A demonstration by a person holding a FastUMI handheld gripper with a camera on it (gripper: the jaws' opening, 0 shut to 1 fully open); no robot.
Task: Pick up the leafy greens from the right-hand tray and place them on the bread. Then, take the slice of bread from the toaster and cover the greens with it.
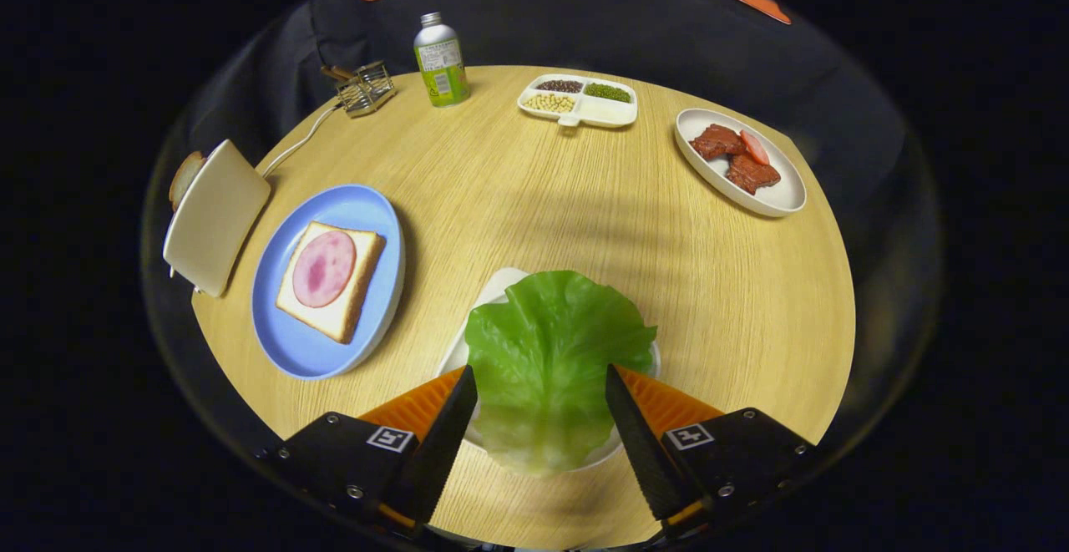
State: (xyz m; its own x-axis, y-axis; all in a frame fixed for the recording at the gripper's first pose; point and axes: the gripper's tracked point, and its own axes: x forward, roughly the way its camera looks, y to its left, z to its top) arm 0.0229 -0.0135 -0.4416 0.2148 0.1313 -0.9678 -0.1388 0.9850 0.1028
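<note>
My tongs point(541, 381) are spread wide, fingers on either side of the lettuce leaf point(547, 351) and gripping nothing, though I cannot tell whether the tips brush its edges. The round wooden table point(518, 193) carries everything. At about ten o'clock from my fingers sits the blue plate point(288, 335), holding one slice of bread point(359, 285) topped with a round of ham point(323, 268); that is where the leaf must go. Beyond it, at nine to ten o'clock, the toaster point(215, 226) has a second slice point(184, 176) poking from its slot. At two o'clock an oval white dish point(781, 197) holds chunks of meat point(739, 155). At twelve o'clock a divided tray point(614, 113) holds beans and seeds by compartment. The leaf lies on a white tray point(497, 285) between my fingers. It looks light, thin and floppy, likely to fold, so I would pinch its near edge gently.
</note>
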